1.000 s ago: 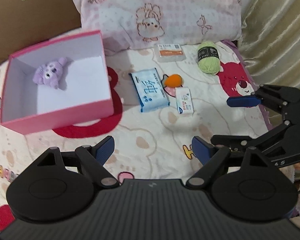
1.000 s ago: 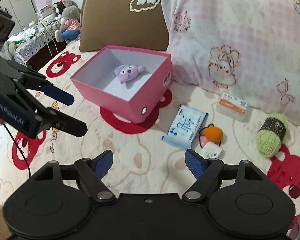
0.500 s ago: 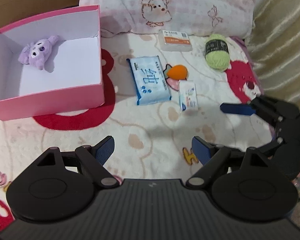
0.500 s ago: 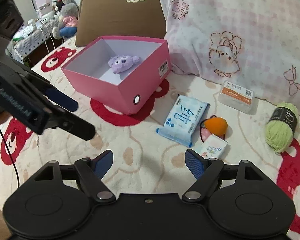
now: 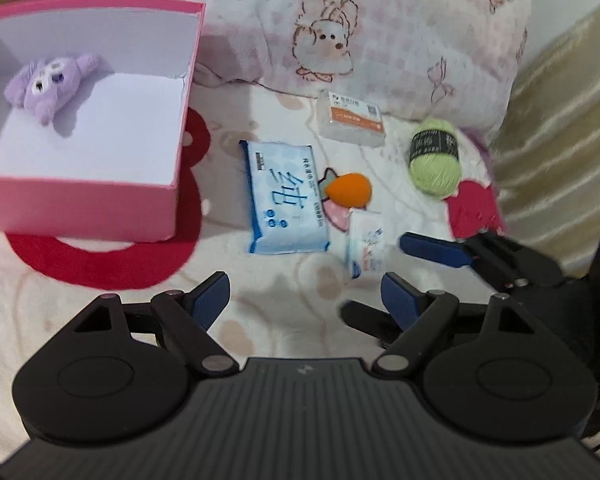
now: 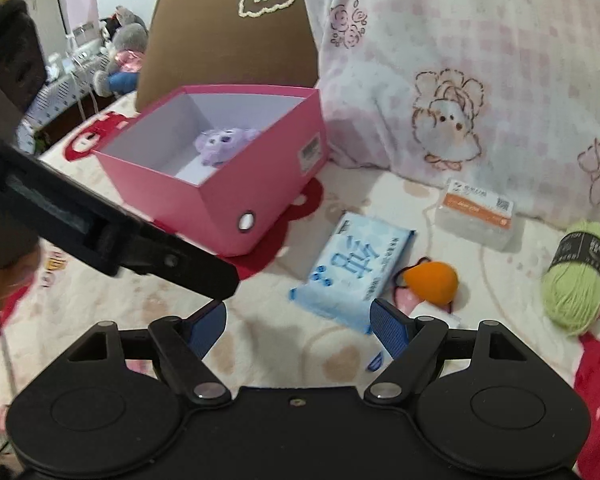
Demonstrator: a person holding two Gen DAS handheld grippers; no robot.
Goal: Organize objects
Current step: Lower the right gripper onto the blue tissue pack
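Right gripper [image 6: 297, 322], jaws spread wide and holding nothing, poised low over the bedspread [image 6: 259, 344] just short of the blue wipes pack [image 6: 354, 266]; left gripper [image 5: 304, 294], likewise parted and empty, beside it, facing the same cluster. Loose items on the bedspread: wipes pack; orange carrot toy [image 6: 432, 282] touching its far corner; small white tissue packet [image 5: 366, 246] just beside both, partly hidden behind the right finger in the right wrist view; clear labelled case [image 6: 476, 212] against the pink pillow [image 6: 480, 60]; green yarn ball [image 6: 580, 276] well apart. Pink box [image 6: 259, 184], open-topped, holds only the purple plush [image 6: 223, 144]. Likely hazards: a grasp aimed at the wipes pack may also catch the crowded carrot or tissue packet; the soft pack may fold or slip from the pads; the two grippers, close together, could collide; the soft bedding may yield under a downward press.
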